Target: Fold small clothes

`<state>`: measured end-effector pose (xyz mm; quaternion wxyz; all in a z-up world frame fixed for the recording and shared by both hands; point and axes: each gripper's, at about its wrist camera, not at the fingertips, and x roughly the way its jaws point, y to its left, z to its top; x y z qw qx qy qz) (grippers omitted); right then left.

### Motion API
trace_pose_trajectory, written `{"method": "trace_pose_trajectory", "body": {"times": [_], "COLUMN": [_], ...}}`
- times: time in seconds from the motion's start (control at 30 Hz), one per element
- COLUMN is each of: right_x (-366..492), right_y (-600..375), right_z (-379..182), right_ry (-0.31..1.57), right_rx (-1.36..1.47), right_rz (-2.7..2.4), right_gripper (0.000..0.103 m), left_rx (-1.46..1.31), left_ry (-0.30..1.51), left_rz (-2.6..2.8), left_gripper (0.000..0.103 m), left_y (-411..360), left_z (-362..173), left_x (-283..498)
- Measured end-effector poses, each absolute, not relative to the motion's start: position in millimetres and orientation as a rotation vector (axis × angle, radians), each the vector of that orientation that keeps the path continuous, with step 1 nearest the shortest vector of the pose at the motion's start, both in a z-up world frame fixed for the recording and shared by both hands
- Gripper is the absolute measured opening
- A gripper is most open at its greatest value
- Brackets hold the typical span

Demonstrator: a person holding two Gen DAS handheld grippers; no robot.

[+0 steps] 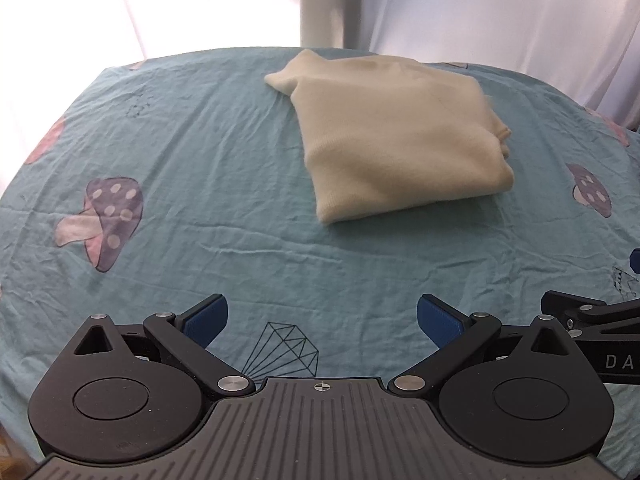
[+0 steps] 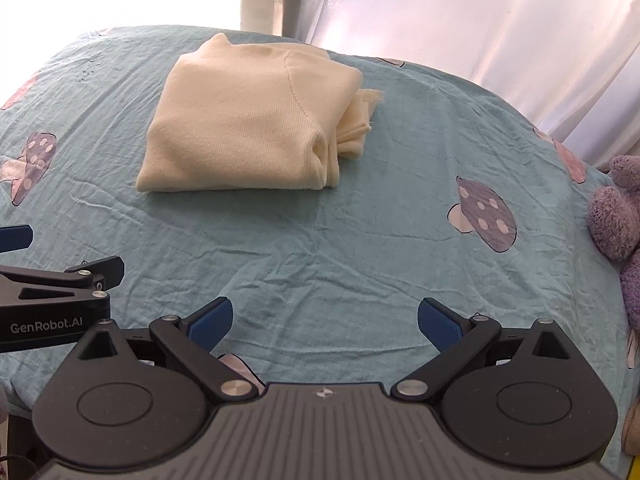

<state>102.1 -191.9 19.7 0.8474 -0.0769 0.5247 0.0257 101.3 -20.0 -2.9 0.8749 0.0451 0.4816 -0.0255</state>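
Observation:
A cream knit garment (image 1: pixel 396 136) lies folded into a compact bundle on the teal bedsheet (image 1: pixel 200 168), toward the far side. It also shows in the right wrist view (image 2: pixel 248 116), with layered edges at its right side. My left gripper (image 1: pixel 322 320) is open and empty, held near the front of the bed, well short of the garment. My right gripper (image 2: pixel 325 322) is open and empty too, beside the left one. The left gripper shows at the left edge of the right wrist view (image 2: pixel 60 280).
The sheet (image 2: pixel 360 240) is wrinkled and printed with mushrooms (image 1: pixel 108 220) and a diamond (image 1: pixel 286 346). A purple plush toy (image 2: pixel 620 216) sits at the bed's right edge. White curtains (image 2: pixel 520 40) and a bright window stand behind the bed.

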Motion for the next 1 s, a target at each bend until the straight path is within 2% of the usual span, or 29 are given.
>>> {"method": "trace_pose_trajectory", "body": {"times": [1.0], "right_x": [105.2], "right_y": [-196.3], "right_z": [18.9], "right_ry": [1.101], "right_rx": [-0.151], "right_rz": [0.033], "right_gripper": [0.099], "left_rx": [0.083], "left_ry": [1.014], "left_rz": [-0.064], "left_gripper": [0.103], "left_y": [-22.6], "left_z": [-6.2], "left_x": [103.0]}}
